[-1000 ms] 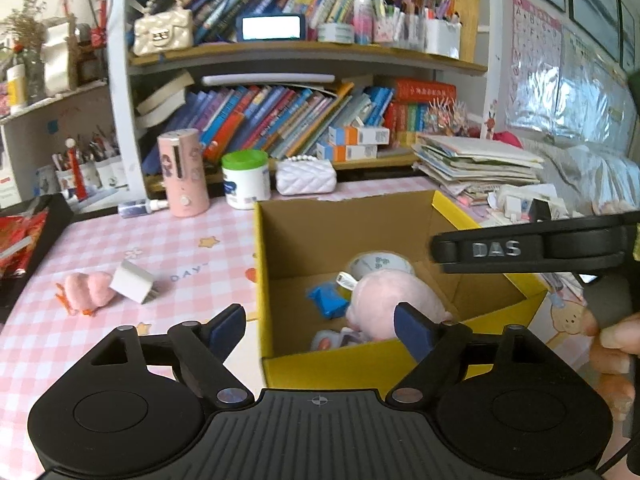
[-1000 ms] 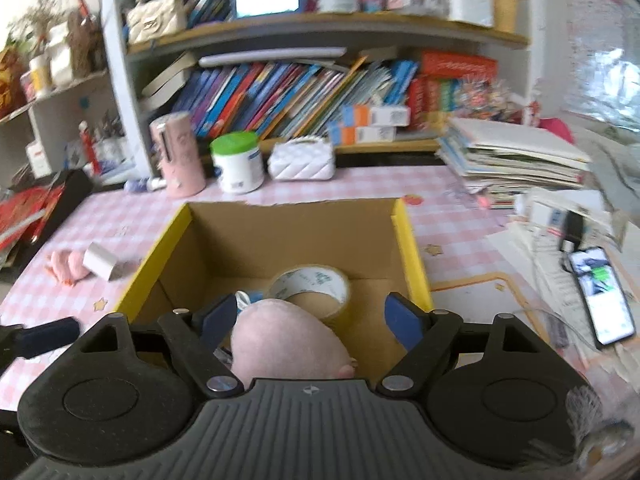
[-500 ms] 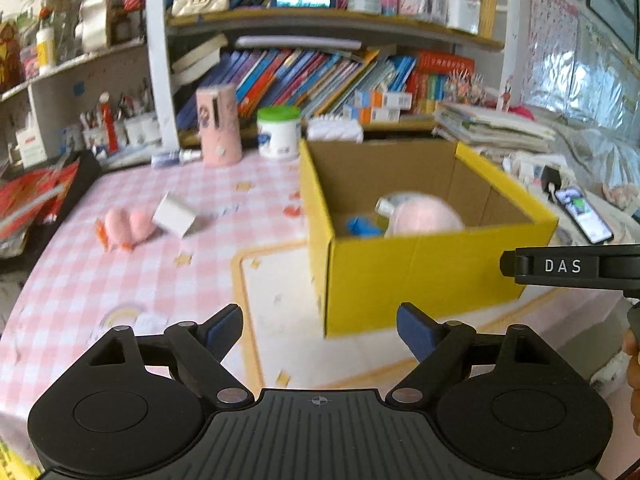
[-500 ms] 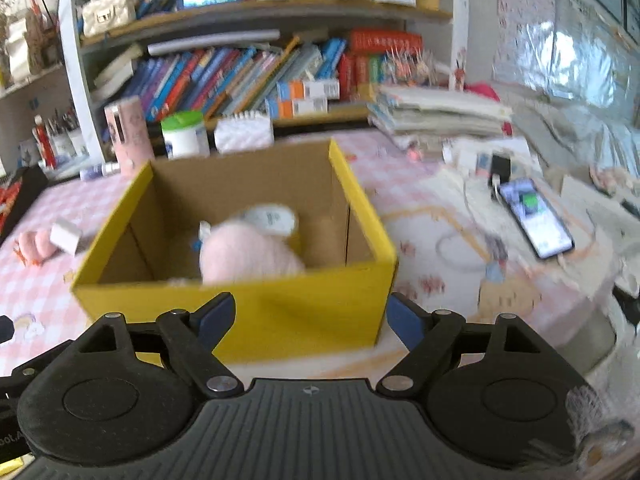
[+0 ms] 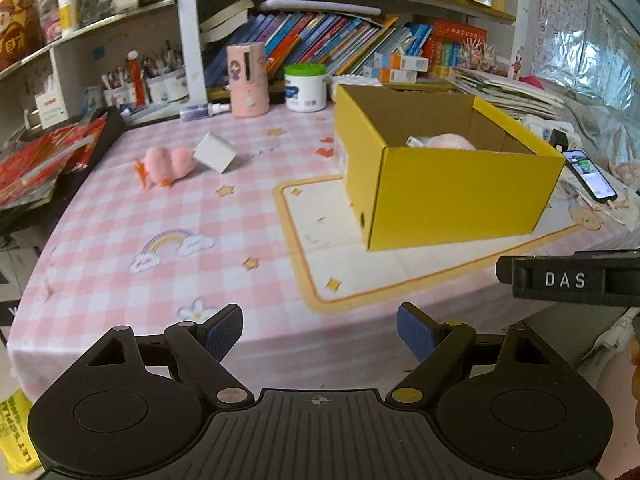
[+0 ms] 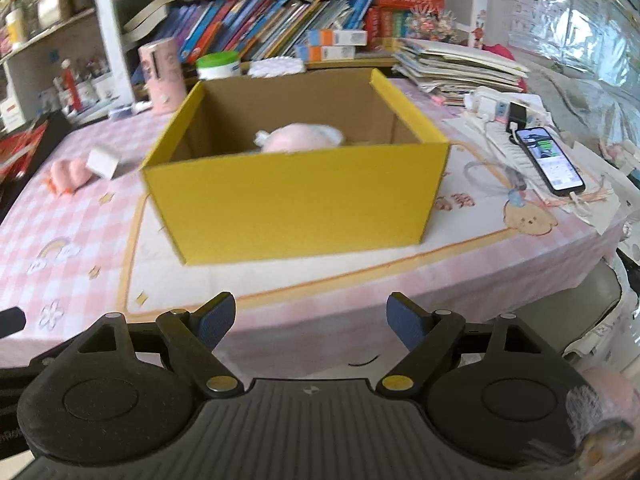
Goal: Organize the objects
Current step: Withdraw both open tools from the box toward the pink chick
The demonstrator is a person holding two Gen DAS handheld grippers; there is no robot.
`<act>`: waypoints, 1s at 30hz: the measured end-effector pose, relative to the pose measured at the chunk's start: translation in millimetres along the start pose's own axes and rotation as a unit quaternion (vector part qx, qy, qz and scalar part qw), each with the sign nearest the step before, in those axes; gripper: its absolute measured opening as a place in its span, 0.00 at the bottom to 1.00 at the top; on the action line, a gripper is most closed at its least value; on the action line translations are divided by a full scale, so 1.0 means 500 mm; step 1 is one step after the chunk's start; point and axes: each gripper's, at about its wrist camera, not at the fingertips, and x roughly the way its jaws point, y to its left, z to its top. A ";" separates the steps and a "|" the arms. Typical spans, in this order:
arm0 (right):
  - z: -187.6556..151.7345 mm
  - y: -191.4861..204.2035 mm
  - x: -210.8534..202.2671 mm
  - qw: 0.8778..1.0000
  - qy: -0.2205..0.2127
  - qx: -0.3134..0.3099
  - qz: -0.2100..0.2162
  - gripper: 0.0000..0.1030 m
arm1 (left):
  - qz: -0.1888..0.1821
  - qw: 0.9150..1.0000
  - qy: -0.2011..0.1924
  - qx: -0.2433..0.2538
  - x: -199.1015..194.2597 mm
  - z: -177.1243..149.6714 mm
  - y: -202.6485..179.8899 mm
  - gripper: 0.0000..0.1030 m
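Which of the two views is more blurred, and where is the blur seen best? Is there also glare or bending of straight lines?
Right wrist view: more blurred, seen best on the yellow box rim and the pink plush inside. Left wrist view: sharper, print on the tablecloth is crisp. Both: fisheye bends the shelves; the plastic sheet at right is washed out by light.

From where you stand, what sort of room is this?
Most likely a child's study corner or a home desk. Shelves packed with colourful books stand behind a table with a pink checked cartoon tablecloth, an alphabet chart hangs on the wall, and a plush toy sits in the yellow box.
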 end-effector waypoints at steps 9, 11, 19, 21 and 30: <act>-0.048 0.067 -0.026 0.999 0.013 -0.024 0.020 0.80 | 0.013 1.000 0.008 -0.009 -0.040 -0.043 0.046 0.84; -0.058 0.080 -0.030 0.999 0.017 -0.028 0.027 0.80 | 0.016 1.000 0.010 -0.012 -0.049 -0.052 0.058 0.84; -0.088 0.140 -0.045 0.997 0.025 -0.047 0.052 0.80 | 0.036 0.999 0.016 -0.023 -0.079 -0.086 0.107 0.84; -0.094 0.156 -0.049 0.997 0.025 -0.053 0.059 0.80 | 0.041 0.999 0.016 -0.027 -0.087 -0.093 0.118 0.84; -0.106 0.220 -0.064 0.994 0.024 -0.074 0.082 0.80 | 0.062 0.997 0.012 -0.043 -0.117 -0.114 0.170 0.84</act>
